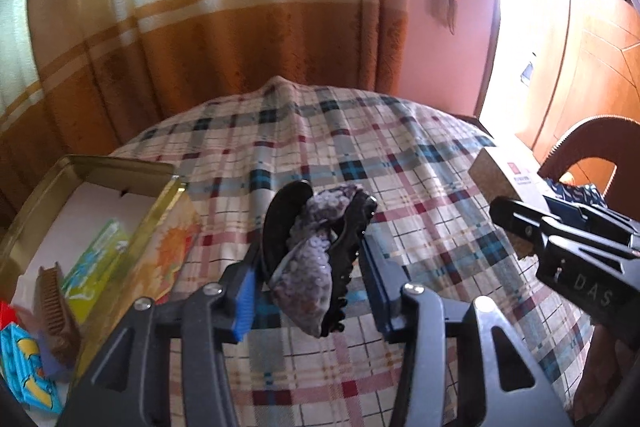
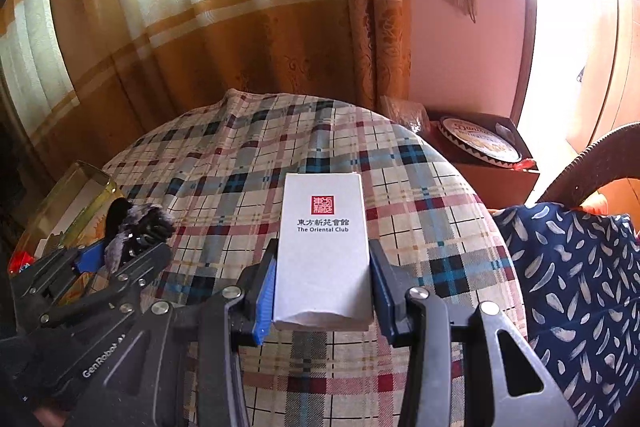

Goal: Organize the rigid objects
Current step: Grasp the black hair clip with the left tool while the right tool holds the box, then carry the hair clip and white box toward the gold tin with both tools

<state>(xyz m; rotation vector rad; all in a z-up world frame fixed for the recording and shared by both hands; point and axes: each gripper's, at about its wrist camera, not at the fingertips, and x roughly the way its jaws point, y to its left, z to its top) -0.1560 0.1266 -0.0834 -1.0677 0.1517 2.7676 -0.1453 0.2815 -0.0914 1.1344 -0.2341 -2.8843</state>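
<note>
A black claw hair clip with purple sequined fabric (image 1: 316, 247) sits between the blue pads of my left gripper (image 1: 312, 291), which is shut on it a little above the plaid tablecloth (image 1: 400, 163). The same clip (image 2: 136, 223) shows at the left of the right wrist view. My right gripper (image 2: 322, 291) is shut on a white box printed "The Oriental Club" (image 2: 324, 247), held over the cloth; that box (image 1: 500, 175) appears at the right of the left wrist view. An open gold tin (image 1: 132, 171) stands at the left.
The tin holds a brown comb (image 1: 56, 311), a green packet (image 1: 96, 267) and a blue packet (image 1: 24, 363). A chair with blue patterned cloth (image 2: 580, 287) stands at the right. A brown box with a round tin (image 2: 480, 143) is behind it. Curtains hang behind the table.
</note>
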